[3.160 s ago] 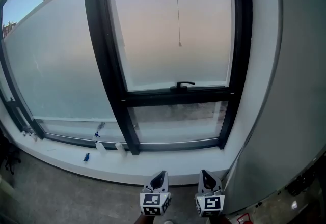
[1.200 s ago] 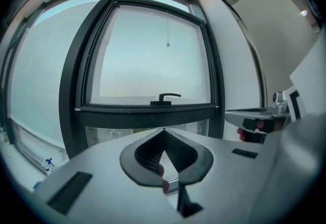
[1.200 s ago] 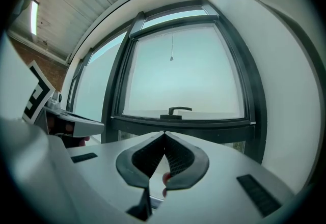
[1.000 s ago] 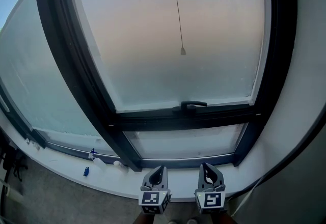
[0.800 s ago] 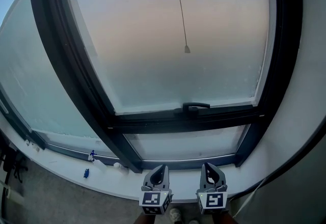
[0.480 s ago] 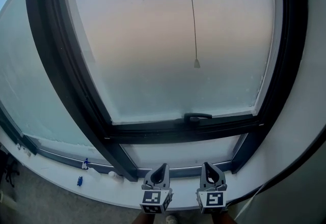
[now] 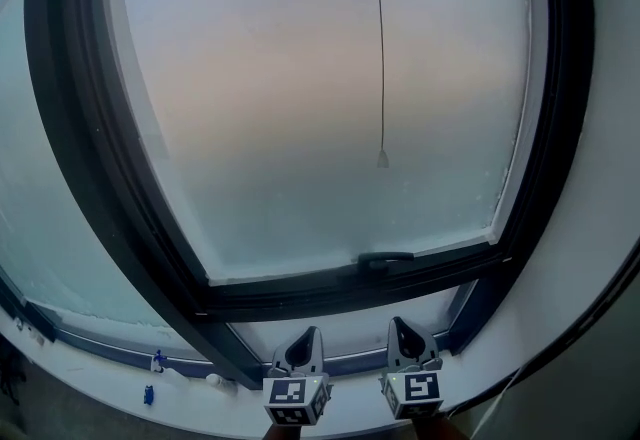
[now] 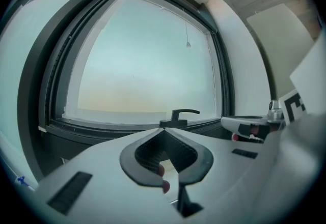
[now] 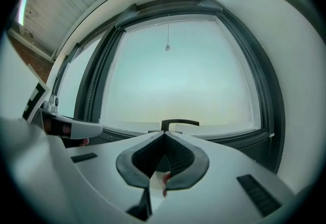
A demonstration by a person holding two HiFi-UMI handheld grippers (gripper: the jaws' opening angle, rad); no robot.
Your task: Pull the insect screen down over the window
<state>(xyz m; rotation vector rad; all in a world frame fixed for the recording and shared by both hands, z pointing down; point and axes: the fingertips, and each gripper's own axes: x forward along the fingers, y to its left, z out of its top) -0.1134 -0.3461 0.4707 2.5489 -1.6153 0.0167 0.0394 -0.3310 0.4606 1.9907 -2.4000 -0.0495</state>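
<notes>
The left gripper [image 7: 307,336] and the right gripper [image 7: 399,326] sat side by side at the near edge, jaws closed on nothing, well below the insect screen's pull cord [image 7: 380,58], which hung before the frosted window pane [image 7: 260,108] above its black handle [image 7: 385,257].

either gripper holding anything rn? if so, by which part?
Nothing held. The left gripper and right gripper are both shut and empty. The pull cord hangs free against the window, clear of both.
</notes>
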